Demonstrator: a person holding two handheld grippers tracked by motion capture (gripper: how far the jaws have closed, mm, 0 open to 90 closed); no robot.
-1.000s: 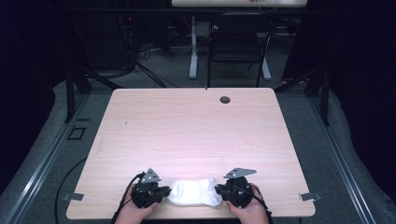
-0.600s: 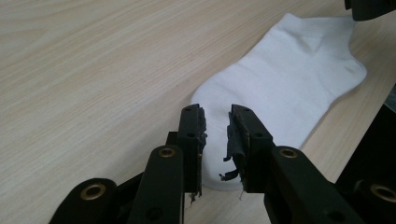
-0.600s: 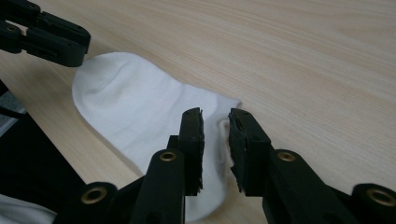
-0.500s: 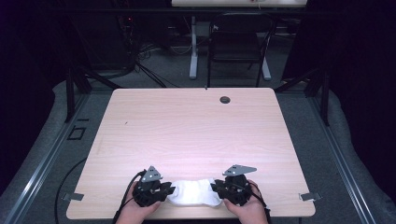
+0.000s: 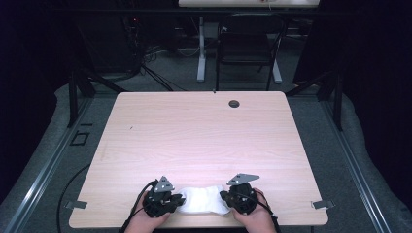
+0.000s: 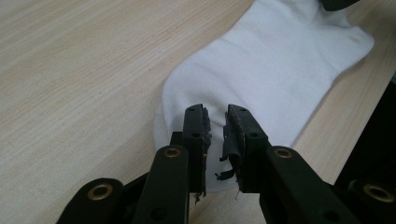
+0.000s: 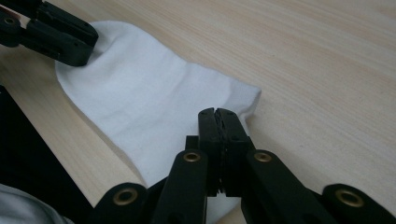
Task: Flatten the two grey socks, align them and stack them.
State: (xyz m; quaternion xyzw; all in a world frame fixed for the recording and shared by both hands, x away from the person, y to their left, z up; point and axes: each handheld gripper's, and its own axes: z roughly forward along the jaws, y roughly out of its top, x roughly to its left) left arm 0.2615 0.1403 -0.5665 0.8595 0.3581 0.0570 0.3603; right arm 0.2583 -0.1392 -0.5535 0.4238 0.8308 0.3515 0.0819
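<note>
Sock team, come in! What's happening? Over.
Left hand-held gripper slightly open over white sock. Right hand-held gripper shut at sock's other end. Nothing blocking on the table.

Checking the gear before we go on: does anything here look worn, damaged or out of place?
Yes. In the left gripper view, the dark pads lining the left gripper are frayed, with torn shreds hanging into the gap above the white sock. The sock itself lies flat near the table's front edge and looks undamaged.
</note>
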